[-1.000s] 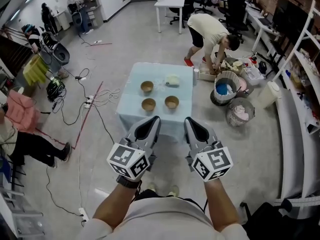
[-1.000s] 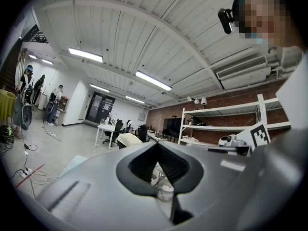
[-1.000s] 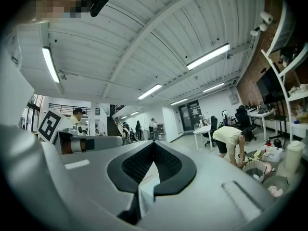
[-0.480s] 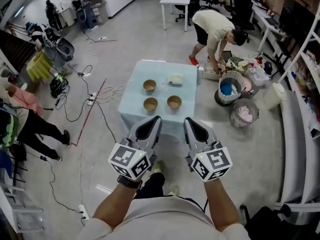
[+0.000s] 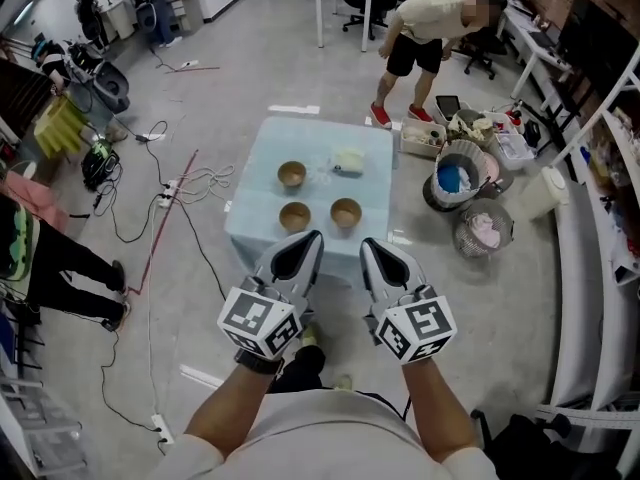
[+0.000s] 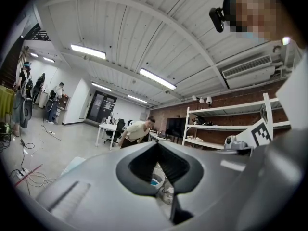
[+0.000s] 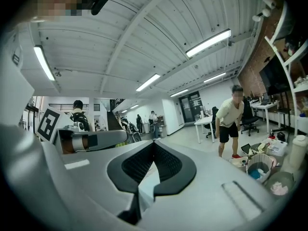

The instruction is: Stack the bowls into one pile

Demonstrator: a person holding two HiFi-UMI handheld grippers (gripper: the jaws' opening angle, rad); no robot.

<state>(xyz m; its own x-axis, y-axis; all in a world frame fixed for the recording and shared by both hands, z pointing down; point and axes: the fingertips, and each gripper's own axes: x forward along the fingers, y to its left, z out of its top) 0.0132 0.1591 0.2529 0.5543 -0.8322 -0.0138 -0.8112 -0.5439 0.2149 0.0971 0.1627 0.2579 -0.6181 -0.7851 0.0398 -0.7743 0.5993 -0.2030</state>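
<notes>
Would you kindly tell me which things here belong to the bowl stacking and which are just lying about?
Job: far bowl; near left bowl; near right bowl; table.
Lying about: pale container on the table; basket and cables on the floor.

1. I hold my left gripper out ahead of my chest, pointing forward and angled a little to the right. Its fingers meet at the tips with nothing between them.
2. My right gripper is level with it, just beside but not touching, leaning slightly left. Its fingers are also closed at the tips and empty.
3. Each marker cube faces up toward my head.
4. My bare forearms reach forward from my body.
</notes>
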